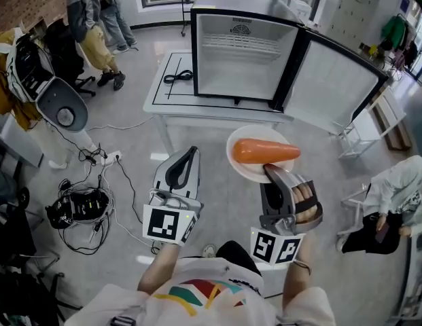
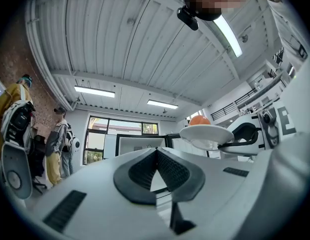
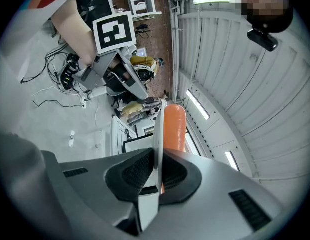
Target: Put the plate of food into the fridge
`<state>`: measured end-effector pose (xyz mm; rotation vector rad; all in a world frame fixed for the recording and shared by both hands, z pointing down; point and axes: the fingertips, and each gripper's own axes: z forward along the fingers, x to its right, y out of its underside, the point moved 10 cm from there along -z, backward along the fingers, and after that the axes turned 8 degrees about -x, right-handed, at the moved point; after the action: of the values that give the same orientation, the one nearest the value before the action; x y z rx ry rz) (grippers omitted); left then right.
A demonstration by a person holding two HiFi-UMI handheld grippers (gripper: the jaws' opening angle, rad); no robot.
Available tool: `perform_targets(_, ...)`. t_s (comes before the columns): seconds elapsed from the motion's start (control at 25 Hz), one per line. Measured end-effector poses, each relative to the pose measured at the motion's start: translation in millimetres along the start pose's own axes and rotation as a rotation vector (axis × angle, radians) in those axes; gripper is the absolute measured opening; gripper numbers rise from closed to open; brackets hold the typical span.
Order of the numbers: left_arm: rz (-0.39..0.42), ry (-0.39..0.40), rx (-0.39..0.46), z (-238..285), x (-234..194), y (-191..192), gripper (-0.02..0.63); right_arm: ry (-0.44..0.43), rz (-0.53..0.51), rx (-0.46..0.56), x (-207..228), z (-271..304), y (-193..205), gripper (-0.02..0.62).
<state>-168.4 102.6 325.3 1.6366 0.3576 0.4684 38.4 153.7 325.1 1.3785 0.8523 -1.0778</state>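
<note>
Fingers of the right gripper (image 1: pixel 269 169) clamped the plate (image 1: pixel 239 170) level — so the carrot (image 1: pixel 265 151) would not roll — before the open fridge (image 1: pixel 239 56) (left gripper (image 1: pixel 191 150) clenched, empty).

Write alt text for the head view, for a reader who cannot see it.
The right gripper grips the rim of a white plate carrying an orange carrot, held in front of a small fridge that stands on a low white table with its door swung open. The left gripper is shut and empty beside it.

The plate (image 1: pixel 246 165) is glossy white, the carrot (image 1: pixel 265 151) smooth orange. The right gripper (image 1: pixel 269 170) is matt grey plastic, its pads (image 3: pixel 136 170) ribbed black.
</note>
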Motion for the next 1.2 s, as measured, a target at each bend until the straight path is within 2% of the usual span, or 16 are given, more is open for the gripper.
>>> perform_targets(0.32, -0.025, 0.018, -0.022, 52, -5, 13, 0.006, -0.016, -0.008, -0.021, 8, 43, 25, 0.023)
perform_targets(0.8, 0.018, -0.009, 0.004, 168, -17, 6, 0.006, -0.001, 0.004, 0.034, 37, 148, 79, 0.023)
perform_targets(1.2, 0.021, -0.034, -0.010, 236, -13, 12, 0.006, -0.031, 0.000, 0.056, 52, 205, 118, 0.023)
